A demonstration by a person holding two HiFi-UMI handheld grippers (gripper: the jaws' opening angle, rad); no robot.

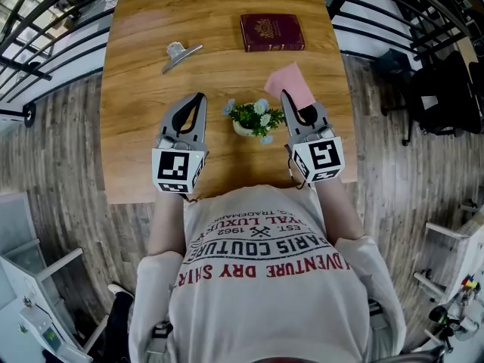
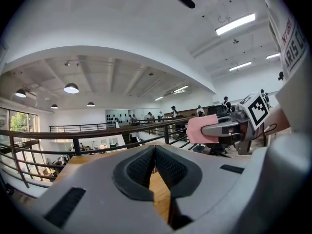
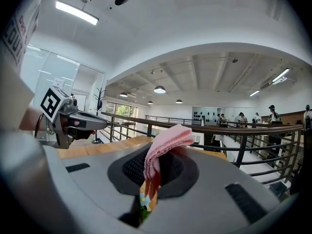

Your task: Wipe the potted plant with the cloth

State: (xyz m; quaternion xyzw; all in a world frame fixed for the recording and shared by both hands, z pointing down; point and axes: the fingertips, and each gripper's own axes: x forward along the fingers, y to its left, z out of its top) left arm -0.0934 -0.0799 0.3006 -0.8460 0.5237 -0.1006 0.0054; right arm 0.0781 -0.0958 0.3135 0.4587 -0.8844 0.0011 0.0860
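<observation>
White T-shirt (image 1: 265, 278) w/ red print fills the bottom of the head view, both forearms reaching out from it. Beyond it is a wooden table (image 1: 144, 74), light grain, w/ a dark red book (image 1: 272, 32) at the far edge and a metal clip (image 1: 180, 54) far left. Grey plank floor (image 1: 60, 150) lies around the table, black railings behind. The gripper views show a big open hall w/ a white arched ceiling, round lamps and people in the distance.

Potted plant (image 1: 255, 118), small, green w/ pale blue flowers in a light pot, stands on the table btwn the two grippers, just beside the R gripper (image 1: 287, 97) and a bit farther from the L gripper (image 1: 198, 100). R jaws pinch the pink cloth (image 1: 290, 82); it juts out past the tips, beyond the plant and to its right, not touching it. In the right gripper view the cloth folds over the pads, w/ a flower showing low btwn the jaws. L jaws are pressed together w/ nothing btwn them.

Both grippers point away from the person, about level, side by side over the near part of the table, marker cubes toward the chest.
</observation>
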